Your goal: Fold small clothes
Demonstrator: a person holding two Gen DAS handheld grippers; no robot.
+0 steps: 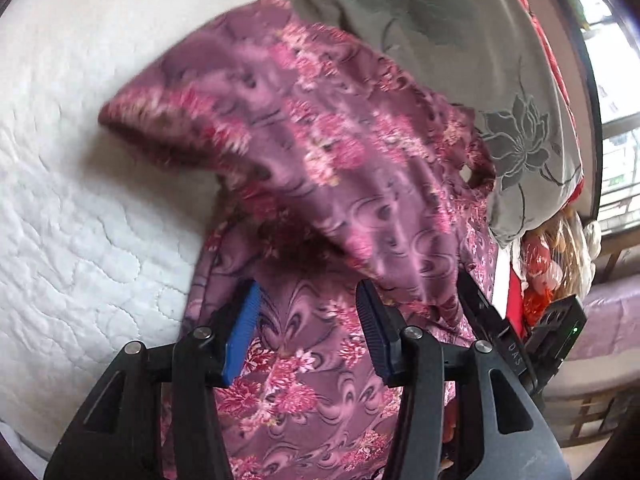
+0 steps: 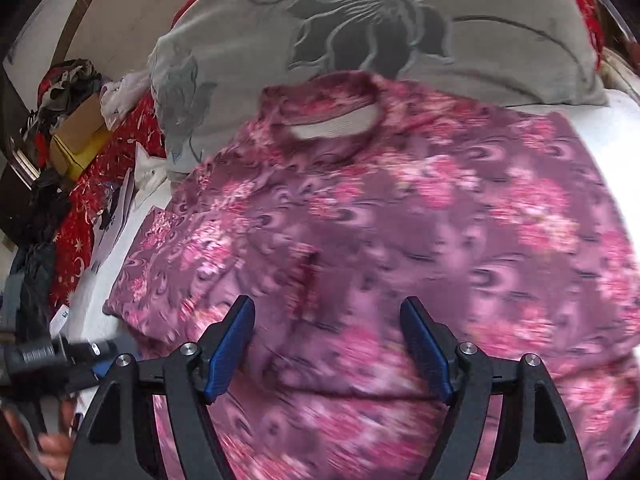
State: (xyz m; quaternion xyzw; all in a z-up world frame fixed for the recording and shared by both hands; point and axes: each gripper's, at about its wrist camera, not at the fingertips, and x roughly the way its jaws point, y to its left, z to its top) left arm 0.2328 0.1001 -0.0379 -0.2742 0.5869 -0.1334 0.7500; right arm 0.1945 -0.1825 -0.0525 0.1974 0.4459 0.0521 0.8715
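Observation:
A purple top with pink flowers (image 1: 328,168) lies on the white quilted bed (image 1: 80,160). In the left wrist view one part is folded over the rest. My left gripper (image 1: 308,304) is open just above the cloth, holding nothing. In the right wrist view the top (image 2: 400,220) is spread out with its collar (image 2: 332,116) at the far end. My right gripper (image 2: 328,320) is open above the cloth's near part, holding nothing. The right gripper's body also shows at the right in the left wrist view (image 1: 520,336). The left gripper shows at the lower left of the right wrist view (image 2: 40,356).
A grey pillow with a dark flower print (image 2: 380,28) lies beyond the collar and shows in the left wrist view (image 1: 460,40). Red cloth, boxes and clutter (image 2: 80,132) lie to the left. Plastic bags (image 1: 556,256) and a window are at the right.

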